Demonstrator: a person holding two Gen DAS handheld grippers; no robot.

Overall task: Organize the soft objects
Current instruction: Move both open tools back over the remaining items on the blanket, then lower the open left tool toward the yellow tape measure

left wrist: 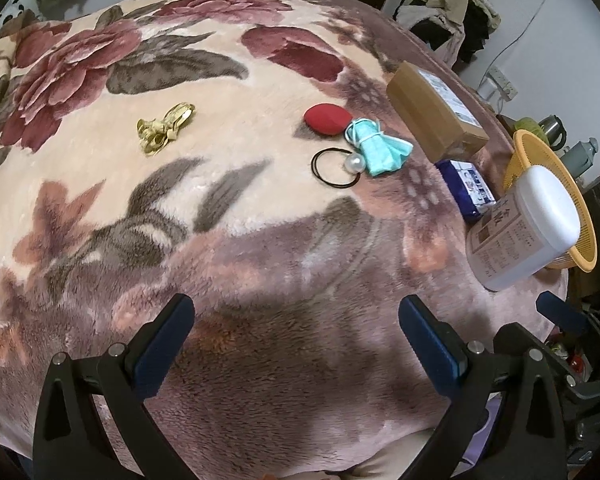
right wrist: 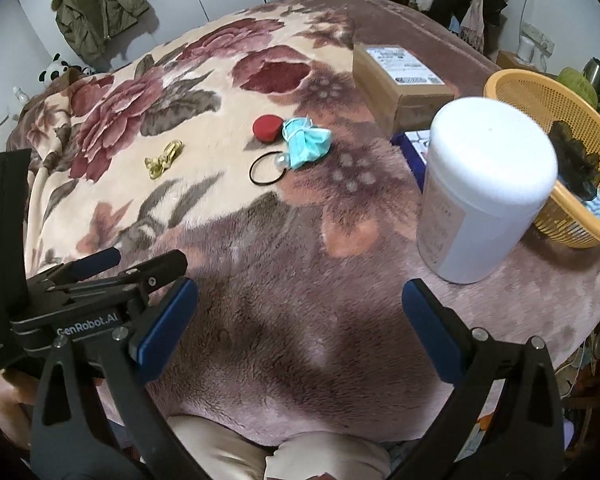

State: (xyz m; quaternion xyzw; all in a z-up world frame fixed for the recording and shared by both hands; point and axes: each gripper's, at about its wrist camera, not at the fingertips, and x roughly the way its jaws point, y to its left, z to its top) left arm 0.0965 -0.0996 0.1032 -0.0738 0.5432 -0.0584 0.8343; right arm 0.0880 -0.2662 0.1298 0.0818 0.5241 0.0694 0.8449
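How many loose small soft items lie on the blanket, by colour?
Red: 1, the sponge
Teal: 1, the mask
Black: 1, the hair tie with a pearl
Gold: 1, the ribbon
Total: 4

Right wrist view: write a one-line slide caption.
Open right claw hovers over a floral blanket; red sponge, blue mask and hair tie ahead, orange basket at right.
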